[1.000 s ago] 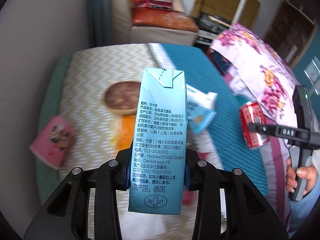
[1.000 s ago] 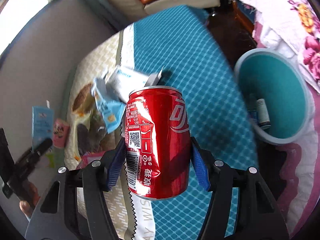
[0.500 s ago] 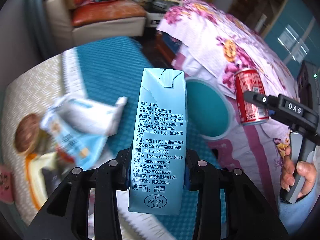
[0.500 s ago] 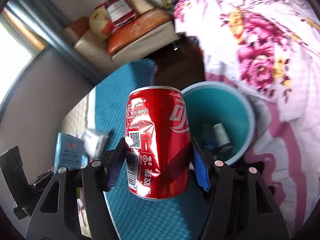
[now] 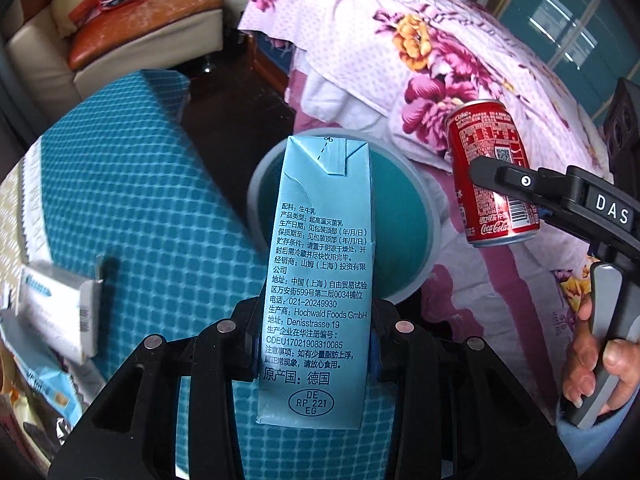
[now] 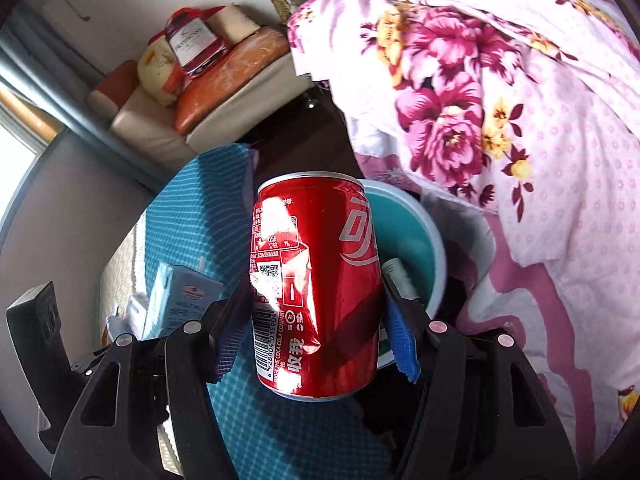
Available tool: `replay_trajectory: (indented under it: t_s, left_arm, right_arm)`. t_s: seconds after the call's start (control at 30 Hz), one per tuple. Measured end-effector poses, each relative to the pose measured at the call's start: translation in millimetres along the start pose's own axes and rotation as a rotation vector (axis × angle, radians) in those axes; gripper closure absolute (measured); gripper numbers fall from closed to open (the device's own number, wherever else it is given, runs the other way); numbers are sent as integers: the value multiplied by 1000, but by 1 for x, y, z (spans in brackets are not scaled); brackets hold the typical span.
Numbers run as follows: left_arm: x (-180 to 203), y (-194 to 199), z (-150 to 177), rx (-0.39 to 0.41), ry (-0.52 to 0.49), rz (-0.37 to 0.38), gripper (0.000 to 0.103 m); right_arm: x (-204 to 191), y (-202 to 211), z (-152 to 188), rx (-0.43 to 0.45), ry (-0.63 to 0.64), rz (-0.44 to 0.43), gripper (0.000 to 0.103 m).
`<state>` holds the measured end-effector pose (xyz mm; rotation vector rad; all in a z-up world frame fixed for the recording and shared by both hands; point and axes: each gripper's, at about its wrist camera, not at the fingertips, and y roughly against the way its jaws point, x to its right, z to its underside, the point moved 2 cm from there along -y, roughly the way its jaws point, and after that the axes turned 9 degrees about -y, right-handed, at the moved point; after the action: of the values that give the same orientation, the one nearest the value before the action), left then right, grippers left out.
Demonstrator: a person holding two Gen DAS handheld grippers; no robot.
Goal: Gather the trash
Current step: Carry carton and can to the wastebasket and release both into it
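Observation:
My left gripper [image 5: 314, 340] is shut on a light blue milk carton [image 5: 316, 280] and holds it upright over the table edge, in front of the teal trash bin [image 5: 416, 216] on the floor. My right gripper [image 6: 316, 320] is shut on a red cola can [image 6: 316, 284], held upright beside the bin [image 6: 424, 248]. The can also shows at the right of the left wrist view [image 5: 492, 172]. The carton shows at the left of the right wrist view [image 6: 180, 300]. A bottle [image 6: 400, 276] lies inside the bin.
The table has a teal checked cloth [image 5: 132, 208]. Snack wrappers [image 5: 60, 312] lie at its left side. A bed with a pink floral cover [image 5: 420, 52] stands right of the bin. A sofa [image 5: 140, 40] is at the back.
Both grippers have swung right from the table toward the bin, each keeping its load. The bin is now closer and more central in both views.

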<state>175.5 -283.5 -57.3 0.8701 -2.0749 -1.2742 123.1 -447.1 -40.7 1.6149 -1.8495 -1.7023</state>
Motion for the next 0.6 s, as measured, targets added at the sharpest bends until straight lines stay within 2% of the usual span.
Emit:
replay_trajectory:
  t_s: [0.33, 0.4, 0.43, 0.6]
  left_arm:
    - [10, -43, -17, -61, -7, 37, 63]
    - [7, -44, -16, -62, 3, 32, 42]
    - [6, -43, -16, -55, 8, 23, 37]
    - [-5, -33, -13, -27, 33, 19, 36]
  right_arm:
    - [23, -16, -8, -16, -38, 37, 44]
    - [24, -19, -9, -19, -38, 41, 44]
    - [24, -20, -9, -20, -37, 43, 44]
    - [19, -28, -8, -33, -30, 52, 44]
